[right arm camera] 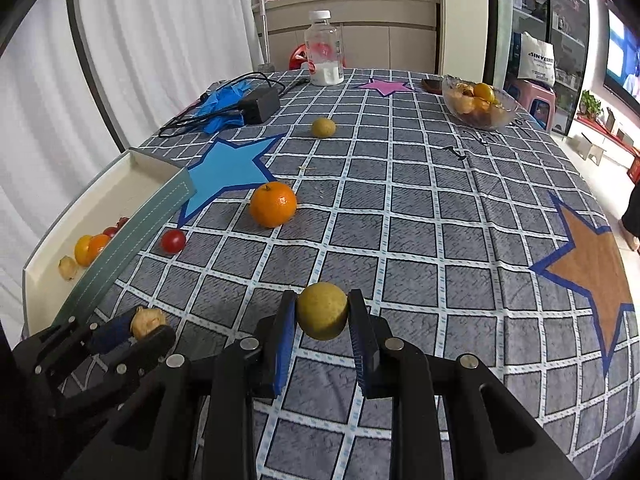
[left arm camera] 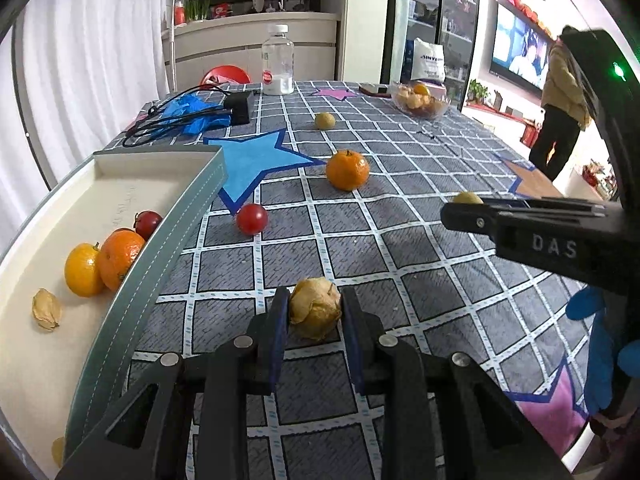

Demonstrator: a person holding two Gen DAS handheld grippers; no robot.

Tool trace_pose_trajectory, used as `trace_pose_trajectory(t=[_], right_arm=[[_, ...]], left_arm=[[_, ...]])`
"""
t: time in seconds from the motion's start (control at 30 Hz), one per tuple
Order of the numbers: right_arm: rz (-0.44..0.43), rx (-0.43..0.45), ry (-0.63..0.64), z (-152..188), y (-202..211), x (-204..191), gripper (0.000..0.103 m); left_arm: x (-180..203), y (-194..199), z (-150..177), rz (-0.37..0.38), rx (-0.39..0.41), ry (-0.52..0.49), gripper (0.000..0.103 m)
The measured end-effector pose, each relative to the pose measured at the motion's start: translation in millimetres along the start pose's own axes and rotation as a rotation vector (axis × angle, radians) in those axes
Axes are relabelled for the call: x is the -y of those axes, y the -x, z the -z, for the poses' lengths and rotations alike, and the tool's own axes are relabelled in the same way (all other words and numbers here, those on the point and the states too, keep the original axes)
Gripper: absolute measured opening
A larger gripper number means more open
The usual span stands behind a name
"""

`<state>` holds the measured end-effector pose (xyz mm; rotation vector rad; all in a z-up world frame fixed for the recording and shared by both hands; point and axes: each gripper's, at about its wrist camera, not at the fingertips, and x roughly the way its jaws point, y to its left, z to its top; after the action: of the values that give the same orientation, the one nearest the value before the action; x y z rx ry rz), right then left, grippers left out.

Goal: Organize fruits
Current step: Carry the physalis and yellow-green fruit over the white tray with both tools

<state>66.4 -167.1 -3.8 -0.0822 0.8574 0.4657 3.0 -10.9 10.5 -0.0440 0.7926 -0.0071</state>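
My left gripper (left arm camera: 315, 312) is shut on a papery husked ground cherry (left arm camera: 315, 311), close above the checked tablecloth beside the tray. My right gripper (right arm camera: 322, 314) is shut on a round yellow-green fruit (right arm camera: 322, 312), held just over the cloth; in the left wrist view that fruit (left arm camera: 467, 198) peeks over the right gripper's black finger. The cream tray (left arm camera: 188, 216) at the left holds an orange, a yellow citrus (left arm camera: 82, 269), a red tomato and a husk. Loose on the cloth lie a mandarin (right arm camera: 273, 204), a cherry tomato (right arm camera: 173, 241) and another yellow-green fruit (right arm camera: 323, 127).
A glass bowl (right arm camera: 504, 114) with fruit stands at the far right. A plastic bottle (right arm camera: 324, 50), a black adapter with cables (right arm camera: 260, 105) and a blue glove lie at the back. A person (left arm camera: 562, 96) stands beyond the table's right edge.
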Motion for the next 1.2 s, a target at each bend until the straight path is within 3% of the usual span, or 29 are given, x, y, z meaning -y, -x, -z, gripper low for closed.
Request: trace_pose_trajectory(t=[0.2, 0.37, 0.77, 1.07, 1.2], right_arm=[[-0.006, 0.014, 0.016, -4, 10, -10, 0.027], [-0.036, 0.013, 0.041, -13, 11, -32, 0.027], [-0.128, -0.007, 0.131, -36, -7, -119, 0.027], [-0.190, -0.026, 0.220, -52, -33, -187, 0.027], [-0.199, -0.034, 0.228, -57, -42, -202, 0.027]], left_arm=[[-10, 14, 2, 0.036, 0.010, 0.044, 0.028], [-30, 40, -2, 0.016, 0.072, 0.079, 0.028], [-121, 87, -8, -0.147, 0.196, 0.178, 0.028], [-180, 76, 8, -0.244, 0.146, 0.272, 0.028], [-198, 66, 12, -0.243, 0.112, 0.307, 0.028]])
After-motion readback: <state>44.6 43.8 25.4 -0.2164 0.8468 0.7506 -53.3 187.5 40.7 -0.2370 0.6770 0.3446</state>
